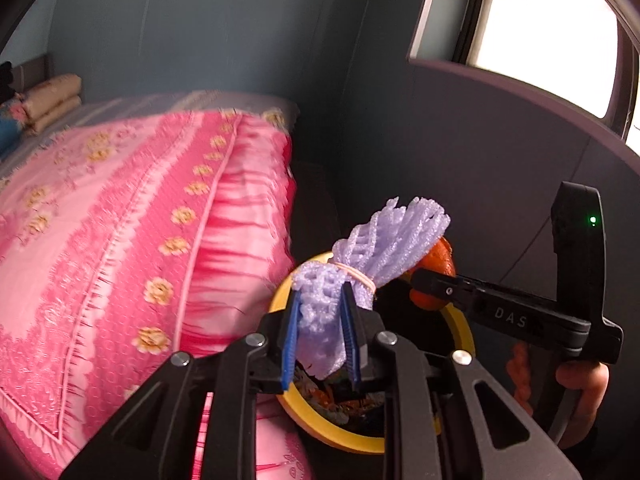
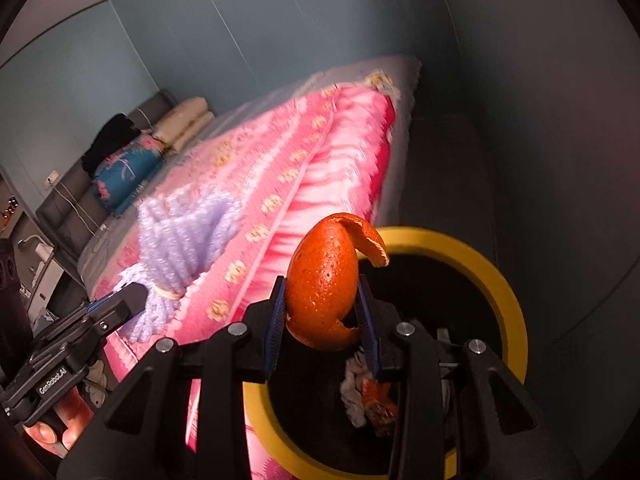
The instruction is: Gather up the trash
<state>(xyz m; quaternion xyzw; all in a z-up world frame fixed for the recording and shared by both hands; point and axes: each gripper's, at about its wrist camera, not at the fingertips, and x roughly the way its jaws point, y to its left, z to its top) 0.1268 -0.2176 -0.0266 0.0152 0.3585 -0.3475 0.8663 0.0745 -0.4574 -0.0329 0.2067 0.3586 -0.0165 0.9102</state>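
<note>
My left gripper is shut on a purple foam fruit net tied with a rubber band, held over the yellow-rimmed trash bin. My right gripper is shut on an orange peel, held above the same bin. Inside the bin lie crumpled wrappers and paper. The right gripper also shows in the left wrist view with the peel behind the net. The left gripper shows in the right wrist view, holding the net.
A bed with a pink flowered quilt stands directly left of the bin. Folded pillows and blankets lie at its far end. A grey-blue wall and a window are to the right.
</note>
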